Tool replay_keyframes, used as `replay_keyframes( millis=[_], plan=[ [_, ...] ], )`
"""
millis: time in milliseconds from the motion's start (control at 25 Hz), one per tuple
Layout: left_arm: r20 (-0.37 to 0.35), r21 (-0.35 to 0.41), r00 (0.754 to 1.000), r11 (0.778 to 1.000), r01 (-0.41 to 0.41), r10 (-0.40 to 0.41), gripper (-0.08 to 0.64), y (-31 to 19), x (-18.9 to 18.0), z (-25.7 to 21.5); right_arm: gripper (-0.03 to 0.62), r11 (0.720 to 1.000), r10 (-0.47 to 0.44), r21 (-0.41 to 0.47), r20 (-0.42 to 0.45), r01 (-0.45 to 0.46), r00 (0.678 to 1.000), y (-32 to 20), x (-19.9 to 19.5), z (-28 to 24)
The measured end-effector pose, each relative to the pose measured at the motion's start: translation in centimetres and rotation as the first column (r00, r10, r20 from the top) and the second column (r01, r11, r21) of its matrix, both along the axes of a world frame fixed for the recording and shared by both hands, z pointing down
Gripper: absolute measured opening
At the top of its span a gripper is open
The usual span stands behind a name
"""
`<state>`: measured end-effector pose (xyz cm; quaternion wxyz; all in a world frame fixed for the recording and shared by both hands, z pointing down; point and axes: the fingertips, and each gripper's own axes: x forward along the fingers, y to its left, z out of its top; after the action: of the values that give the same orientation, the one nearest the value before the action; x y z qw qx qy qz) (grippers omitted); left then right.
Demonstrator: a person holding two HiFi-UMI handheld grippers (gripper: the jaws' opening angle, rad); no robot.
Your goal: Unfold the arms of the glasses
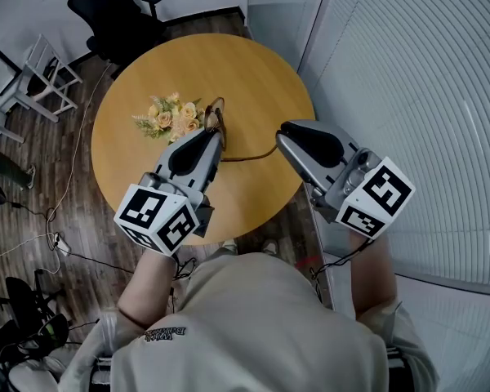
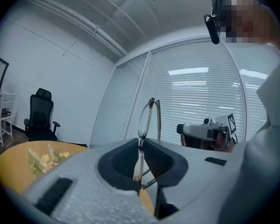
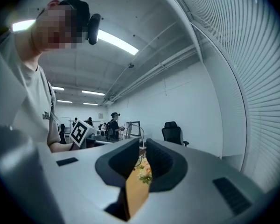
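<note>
glasses [image 2: 147, 118] sit pinched in our left tool [image 1: 216, 140] above the worktop [image 1: 253, 64]; our right tool [image 1: 280, 140], jaws slightly parted, is at one swung-out arm's tip.

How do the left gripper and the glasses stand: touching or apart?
Touching. In the left gripper view, the left gripper clamps the glasses by the frame, lens rising above.

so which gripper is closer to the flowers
Left. The left gripper, shut on the glasses, sits just beside the flowers; the right gripper is farther off, beyond the glasses.
</note>
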<state>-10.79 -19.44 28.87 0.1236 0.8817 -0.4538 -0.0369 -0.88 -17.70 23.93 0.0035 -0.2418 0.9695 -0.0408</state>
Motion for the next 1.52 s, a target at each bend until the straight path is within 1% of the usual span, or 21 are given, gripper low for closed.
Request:
replay_keyframes(
  millis=[160,520,680,960,1080,1160,1280,1440,1520],
  plan=[
    [-0.015,-0.004,1.000,1.000,0.009,-0.009,0.049,0.1,-0.2,-0.3,0.061,1.000,0.023,-0.016,-0.026,-0.024,0.999,0.8,1.0,1.2],
    [-0.022,-0.011,1.000,1.000,0.009,-0.009,0.049,-0.2,0.3,0.0,0.061,0.996,0.056,-0.068,-0.062,-0.061,0.996,1.6,2.9,4.5],
    [-0.022,-0.014,1.000,1.000,0.008,-0.009,0.049,-0.2,0.1,-0.1,0.061,0.997,0.045,-0.063,-0.099,-0.052,0.994,2.2,2.7,5.4],
    [-0.018,-0.020,1.000,1.000,0.014,-0.015,0.049,0.1,0.0,0.0,0.061,0.996,0.021,-0.082,-0.139,-0.032,0.990,3.1,2.6,6.7],
    [-0.009,-0.023,1.000,1.000,0.009,-0.009,0.048,0.3,0.1,0.1,0.061,0.999,0.014,-0.048,-0.128,-0.020,0.992,3.4,2.5,5.7],
    [-0.006,-0.020,1.000,1.000,-0.006,0.006,0.046,0.5,0.3,0.1,0.061,1.000,0.008,0.007,-0.117,-0.007,0.993,3.8,2.5,4.5],
    [0.007,-0.009,1.000,1.000,-0.024,0.024,0.046,0.8,0.5,0.0,0.061,0.995,0.003,0.094,-0.124,0.009,0.992,4.0,2.6,2.5],
    [0.027,-0.002,0.999,1.000,-0.031,0.031,0.046,0.9,0.9,0.0,0.061,0.988,0.035,0.152,-0.101,-0.020,0.994,3.2,3.8,-0.1],
    [0.026,-0.005,0.999,0.999,-0.031,0.031,0.046,1.0,1.0,0.1,0.061,0.984,0.048,0.179,-0.124,-0.026,0.991,2.9,3.8,-1.1]
  ],
)
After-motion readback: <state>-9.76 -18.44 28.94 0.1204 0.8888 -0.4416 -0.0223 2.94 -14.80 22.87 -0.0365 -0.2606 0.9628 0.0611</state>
